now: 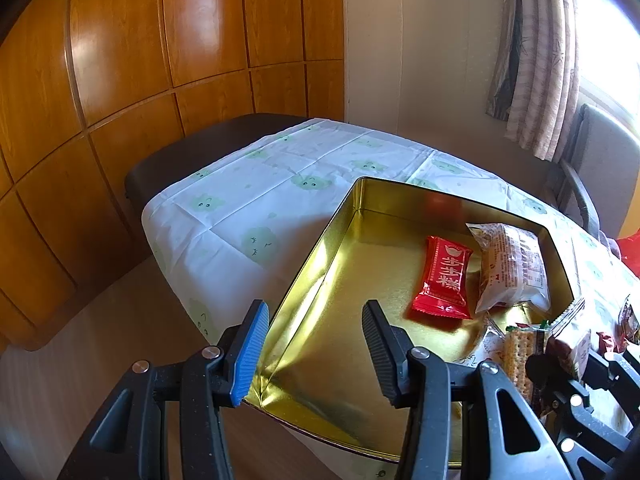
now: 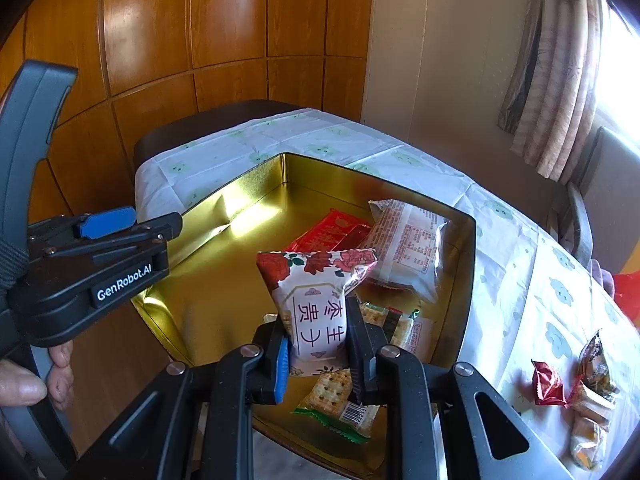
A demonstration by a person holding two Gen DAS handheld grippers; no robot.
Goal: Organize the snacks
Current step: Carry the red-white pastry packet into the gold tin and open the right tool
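Right wrist view: the right gripper (image 2: 318,344) has its jaws clamped on a white snack packet (image 2: 316,300) printed with red flowers, held upright above the near part of a gold tin (image 2: 224,200) that sits on the cloth-covered surface (image 2: 520,264). Under the packet lie cracker packs (image 2: 340,400) on the tin's floor; farther in are a red packet (image 2: 332,232) and a clear-wrapped cake (image 2: 408,240), touching each other. More wrapped snacks (image 2: 588,384) lie on the cloth outside the tin, to its right. The left gripper (image 1: 312,344) straddles the tin's near left wall, jaws apart with one finger outside and one inside, not pressing on it. A person's hand (image 2: 36,380) holds that gripper's handle at the left edge
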